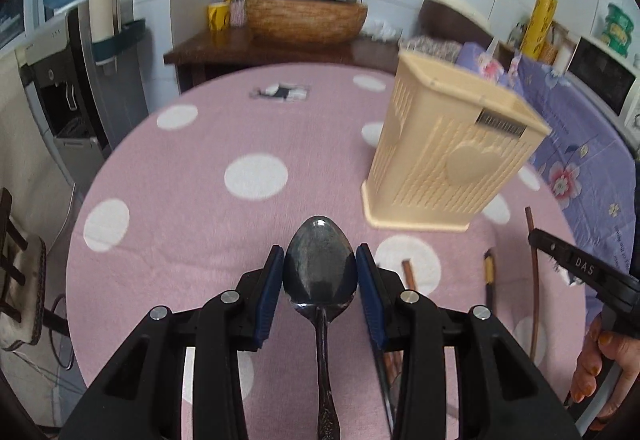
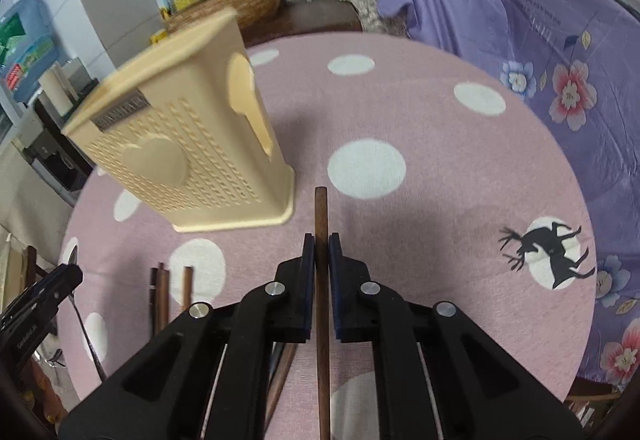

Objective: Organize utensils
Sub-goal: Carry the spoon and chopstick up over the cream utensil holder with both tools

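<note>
Pink dotted bench: left claw grips slippery steel spoon at bowl; right claw pinches light, stiff chopstick.

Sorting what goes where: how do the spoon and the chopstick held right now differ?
The spoon is shiny metal with a broad bowl; the chopstick is a thin dark wooden stick. The left hand-held gripper clamps the spoon's bowl with jaws apart; the right hand-held gripper is nearly closed on the chopstick. Both point toward the cream utensil holder.

Even indoor light, motion blur, fisheye-warped edges
</note>
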### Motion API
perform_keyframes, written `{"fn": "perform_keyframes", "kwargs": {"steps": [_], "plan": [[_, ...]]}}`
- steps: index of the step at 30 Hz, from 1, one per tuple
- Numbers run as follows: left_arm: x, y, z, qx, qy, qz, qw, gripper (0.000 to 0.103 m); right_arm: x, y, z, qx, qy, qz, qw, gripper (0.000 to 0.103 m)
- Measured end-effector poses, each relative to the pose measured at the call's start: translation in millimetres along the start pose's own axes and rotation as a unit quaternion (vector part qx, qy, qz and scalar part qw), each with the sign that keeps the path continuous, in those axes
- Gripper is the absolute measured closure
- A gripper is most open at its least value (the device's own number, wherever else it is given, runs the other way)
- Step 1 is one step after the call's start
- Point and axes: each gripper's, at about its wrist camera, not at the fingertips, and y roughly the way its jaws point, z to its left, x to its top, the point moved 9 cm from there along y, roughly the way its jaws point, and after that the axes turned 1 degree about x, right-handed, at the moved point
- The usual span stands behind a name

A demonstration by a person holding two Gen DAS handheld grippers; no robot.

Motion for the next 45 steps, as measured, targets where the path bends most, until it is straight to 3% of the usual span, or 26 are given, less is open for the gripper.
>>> {"fn": "perform_keyframes", "kwargs": {"steps": [6,12,19,35,39,45], "plan": [[14.6,-16.2,-4.0,0.001,0.000,-0.054,0.9986,0.066,18.7,-44.0,12.6,0.018,-0.020,-0.055,0.998,0.095],[14.3,-2.3,-2.1,-0.002,-0.011,-0.051,0.9986,0.065,25.6,-72.3,24.5,0.022,-0.042,-0.089,0.995,0.095],[8.6,6.9,7.7,0.002,-0.021,-0.048,0.9986,0.065,25.0,-84.5,30.1,0.024,-0.054,-0.102,0.993,0.095],[20.9,-23.8,9.8,0.006,-0.013,-0.091,0.9957,0.065,34.1,-122.1,34.3,0.038,-0.066,-0.135,0.988,0.095],[21.6,-22.5,8.5,-0.005,-0.024,-0.086,0.9960,0.065,34.4,-130.2,38.3,0.043,-0.074,-0.141,0.986,0.095],[39.8,-39.2,4.0,-0.023,-0.032,-0.109,0.9933,0.066,44.5,-153.8,45.0,0.053,-0.085,-0.165,0.981,0.095]]}}
